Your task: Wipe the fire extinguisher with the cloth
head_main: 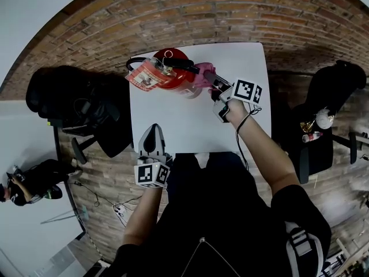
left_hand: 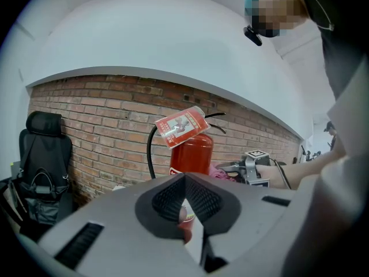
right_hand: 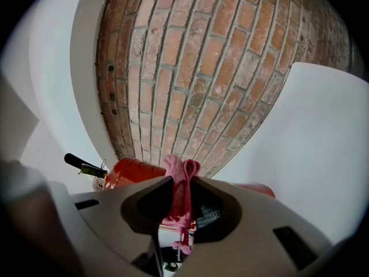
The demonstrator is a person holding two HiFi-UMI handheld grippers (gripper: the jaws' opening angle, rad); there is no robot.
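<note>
A red fire extinguisher (head_main: 172, 69) stands at the far left of the white table (head_main: 190, 126), with a red tag (head_main: 145, 74) hanging off its black handle. My right gripper (head_main: 211, 81) is shut on a pink cloth (head_main: 200, 77), which it holds against the extinguisher's right side. In the right gripper view the cloth (right_hand: 179, 172) bunches between the jaws, with the red body (right_hand: 134, 170) just behind. My left gripper (head_main: 153, 136) rests at the table's near edge, shut and holding nothing. The left gripper view shows the extinguisher (left_hand: 192, 152) upright beyond its jaws.
A black office chair (head_main: 78, 105) with a bag stands left of the table, and another chair (head_main: 330, 117) holding small items stands to the right. A brick wall (head_main: 190, 10) runs behind the table. A person (head_main: 23, 183) sits far left.
</note>
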